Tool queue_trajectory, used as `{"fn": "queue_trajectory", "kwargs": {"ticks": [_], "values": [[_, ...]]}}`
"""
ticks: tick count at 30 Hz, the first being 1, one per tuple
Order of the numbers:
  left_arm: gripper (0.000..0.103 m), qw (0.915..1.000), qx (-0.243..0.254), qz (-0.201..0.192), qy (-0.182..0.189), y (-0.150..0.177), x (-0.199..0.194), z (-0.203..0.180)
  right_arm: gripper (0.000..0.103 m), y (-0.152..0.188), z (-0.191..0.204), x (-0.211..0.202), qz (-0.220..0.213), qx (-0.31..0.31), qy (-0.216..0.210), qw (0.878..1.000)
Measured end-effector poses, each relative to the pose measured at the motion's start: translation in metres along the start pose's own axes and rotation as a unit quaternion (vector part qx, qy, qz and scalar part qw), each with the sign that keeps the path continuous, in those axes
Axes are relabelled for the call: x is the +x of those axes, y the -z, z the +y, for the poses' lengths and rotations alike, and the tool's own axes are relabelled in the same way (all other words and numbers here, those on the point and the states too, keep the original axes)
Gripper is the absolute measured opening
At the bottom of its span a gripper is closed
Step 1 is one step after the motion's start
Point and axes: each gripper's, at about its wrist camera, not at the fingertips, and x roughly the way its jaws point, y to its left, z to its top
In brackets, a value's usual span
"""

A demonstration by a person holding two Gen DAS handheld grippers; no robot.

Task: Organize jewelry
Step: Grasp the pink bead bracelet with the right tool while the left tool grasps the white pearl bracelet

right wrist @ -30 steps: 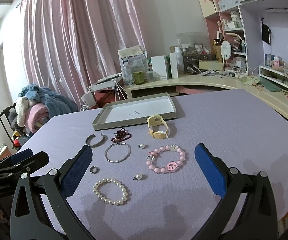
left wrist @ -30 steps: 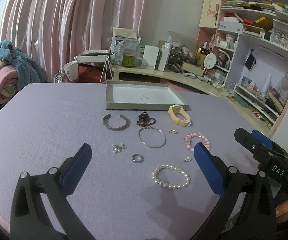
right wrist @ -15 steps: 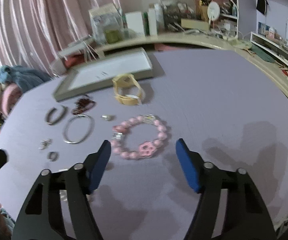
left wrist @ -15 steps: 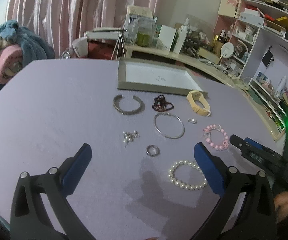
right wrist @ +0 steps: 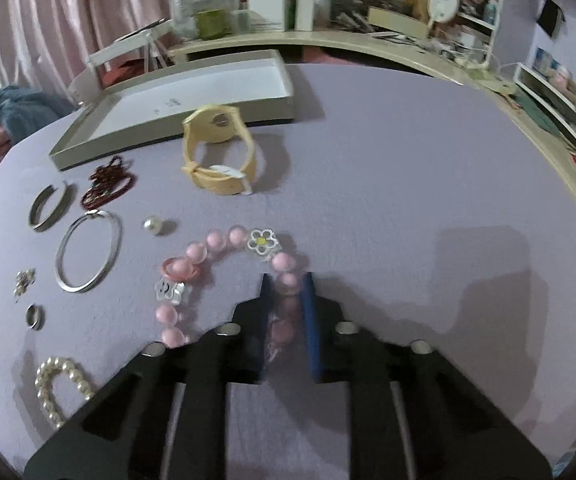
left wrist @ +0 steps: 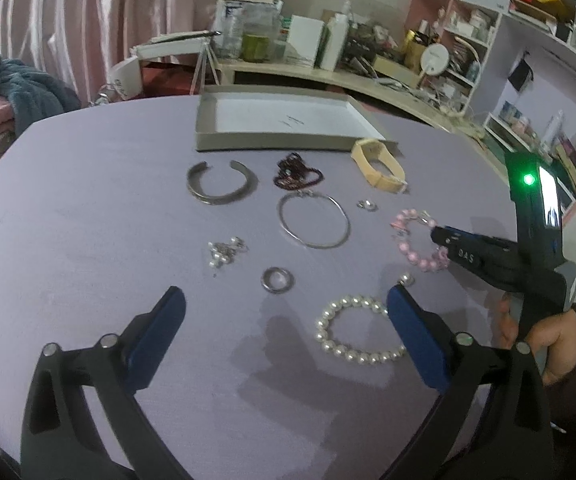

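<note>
- Left wrist view: left claw point(left wrist: 286, 304) spread wide, empty, hovering low over the lilac surface point(left wrist: 88, 208). Pearl bracelet point(left wrist: 358, 330) lies just inside its right finger; small ring point(left wrist: 277, 280) ahead between the fingers.
- Same view: tray point(left wrist: 284, 126) at the far edge, nothing visible in it but small marks on its floor. In front of it, loose on the surface: cuff point(left wrist: 220, 184), dark bead cluster point(left wrist: 297, 172), yellow watch point(left wrist: 378, 164), thin bangle point(left wrist: 314, 220), earring cluster point(left wrist: 224, 251).
- Same view: right claw point(left wrist: 438, 236) reaches in from the right, tip over the pink bracelet point(left wrist: 416, 240).
- Right wrist view: right claw point(right wrist: 286, 284) narrowed to a slim gap, with the near arc of the pink bracelet point(right wrist: 224, 276) between the fingers. Pads look touching or nearly touching the beads; full clamp cannot be confirmed, frame blurred.
- Same view: the bracelet appears to lie flat on the surface, near the watch point(right wrist: 218, 152) and well short of the tray point(right wrist: 192, 92).
- Judgement: step in hand is the grasp of the first piece; nothing sorted yet.
- Next move calls for a firm pinch on the beads, a straight lift so the loop hangs free, then carry over the watch to the tray. Round beads may roll out of a light grip.
</note>
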Motion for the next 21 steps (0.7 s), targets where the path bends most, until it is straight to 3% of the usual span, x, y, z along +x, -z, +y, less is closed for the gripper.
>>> {"fn": "queue_trajectory", "kwargs": {"ticks": [5,13,20,21], "values": [[0.082,0.9992,0.022,0.028,0.015,0.002,0.013,-0.012,0.014,0.007,-0.013,-0.017,-0.006,0.037,-0.049,0.998],[0.046,0.9939,0.061,0.087,0.03,0.009,0.041,-0.035,0.014,0.001,-0.023,-0.059,-0.046,0.072,-0.095,0.992],[0.039,0.9928,0.057,0.103,0.021,0.011,0.054,-0.035,0.014,-0.002,-0.026,-0.069,-0.058,0.077,-0.102,0.99],[0.029,0.9927,0.058,0.104,0.02,0.011,0.054,-0.035,0.014,-0.002,-0.025,-0.068,-0.057,0.077,-0.103,0.99]]}}
